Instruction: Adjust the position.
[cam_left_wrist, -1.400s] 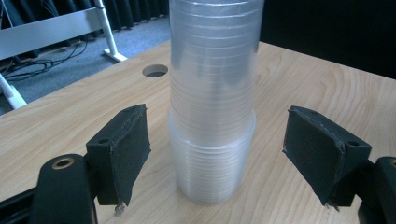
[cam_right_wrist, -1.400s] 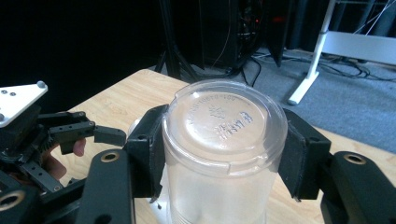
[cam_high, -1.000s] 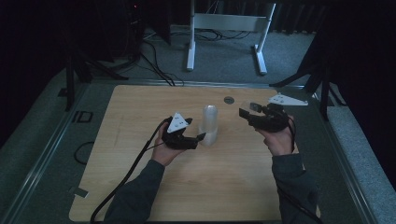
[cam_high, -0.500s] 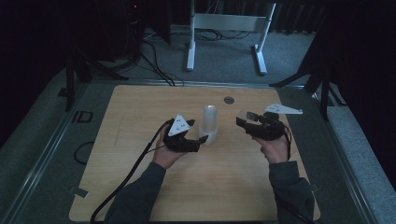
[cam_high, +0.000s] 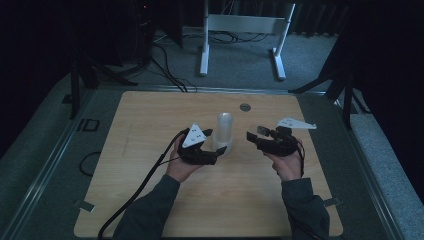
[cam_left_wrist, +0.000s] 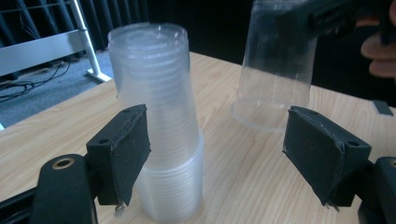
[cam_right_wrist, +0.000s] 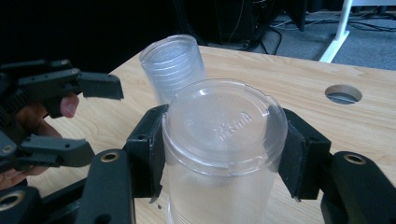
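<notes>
Cup (cam_right_wrist: 224, 140) apparently lower, in right tongs (cam_right_wrist: 224, 154)

The right gripper (cam_high: 252, 136) has come down toward the table (cam_high: 150, 195) and in toward the stack of cups (cam_high: 224, 131) since a second ago, carrying its single clear cup (cam_right_wrist: 224, 140) (upside down, clamped between its pads) to hover just beside the stack, close ahead of the left gripper (cam_high: 220, 142).

Left gripper (cam_high: 214, 142) open; right gripper (cam_high: 256, 134) clamped.
</notes>
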